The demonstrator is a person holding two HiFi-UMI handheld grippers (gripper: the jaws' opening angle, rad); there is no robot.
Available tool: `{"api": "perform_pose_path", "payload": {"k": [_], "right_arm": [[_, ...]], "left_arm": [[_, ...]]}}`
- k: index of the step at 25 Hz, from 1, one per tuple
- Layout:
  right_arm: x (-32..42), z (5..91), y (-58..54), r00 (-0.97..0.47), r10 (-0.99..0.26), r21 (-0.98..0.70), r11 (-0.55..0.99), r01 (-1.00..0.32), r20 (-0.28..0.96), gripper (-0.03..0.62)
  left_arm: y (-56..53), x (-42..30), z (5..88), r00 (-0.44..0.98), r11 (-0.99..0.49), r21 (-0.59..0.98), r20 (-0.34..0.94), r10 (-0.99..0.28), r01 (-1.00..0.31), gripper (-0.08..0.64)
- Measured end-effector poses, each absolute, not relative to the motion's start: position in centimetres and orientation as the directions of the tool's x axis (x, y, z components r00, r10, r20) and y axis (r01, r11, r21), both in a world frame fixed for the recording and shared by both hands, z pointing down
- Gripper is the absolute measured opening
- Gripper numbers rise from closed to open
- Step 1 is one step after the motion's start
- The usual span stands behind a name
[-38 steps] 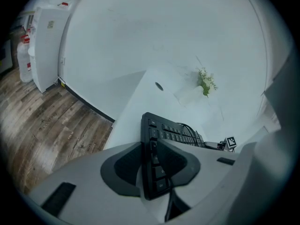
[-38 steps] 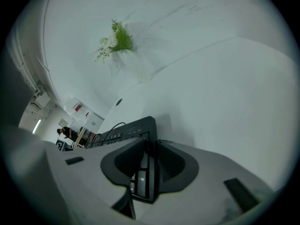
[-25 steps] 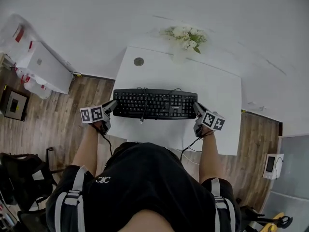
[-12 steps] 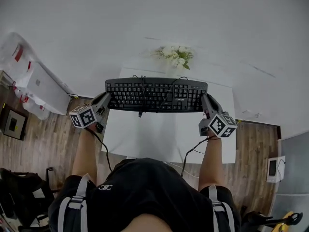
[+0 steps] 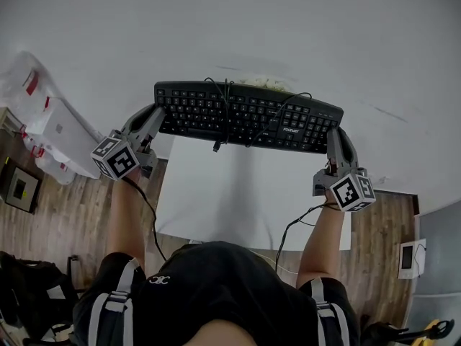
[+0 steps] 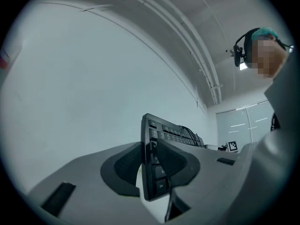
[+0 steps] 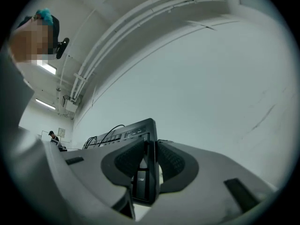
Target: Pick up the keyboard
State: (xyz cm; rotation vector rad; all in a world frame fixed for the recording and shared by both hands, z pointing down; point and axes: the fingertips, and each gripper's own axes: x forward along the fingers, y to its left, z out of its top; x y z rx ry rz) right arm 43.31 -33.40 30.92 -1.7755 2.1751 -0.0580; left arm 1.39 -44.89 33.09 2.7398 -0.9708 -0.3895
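White counter below; keyboard is clamped endwise for balance, left gripper fingers at nine o'clock, right gripper at three

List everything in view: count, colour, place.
keyboard: one, black, held in the air, gripped at both ends
cable: one, black, draped across the keyboard's keys
table: one, white, below the keyboard
flowers: one bunch, white and green, mostly hidden behind the keyboard
floor: brown wood, around the table
left gripper: one, grey, shut on the keyboard's left end
right gripper: one, grey, shut on its right end
person: one, black top, bottom of the head view
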Motion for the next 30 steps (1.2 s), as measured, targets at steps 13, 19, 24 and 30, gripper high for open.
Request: {"api": "perform_pose_path", "payload": {"k": [13, 19, 24, 30], "right_arm": [[43.8, 31.1, -32.6, -0.119, -0.963, -0.270, 0.184, -0.945, -0.242, 0.097], [43.9, 30.8, -32.3, -0.118, -0.961, -0.276, 0.187, -0.943, -0.251, 0.097], [44.6, 30.6, -32.5, -0.114, -0.959, -0.289, 0.189, -0.938, -0.259, 0.097], [43.0, 30.9, -32.7, -0.114, -0.960, -0.289, 0.189, -0.938, -0.257, 0.097]], "left_arm": [[-44.5, 1.9, 31.9, 0.768, -0.783, 0.301, -0.197, -0.609, -0.544, 0.110], [-43.8, 1.8, 30.5, 0.771, -0.797, 0.278, -0.223, -0.596, -0.536, 0.109], [-44.0, 2.4, 30.0, 0.771, -0.801, 0.276, -0.233, -0.592, -0.531, 0.107], [-44.2, 0.9, 29.9, 0.777, -0.810, 0.284, -0.247, -0.579, -0.514, 0.106]]}}
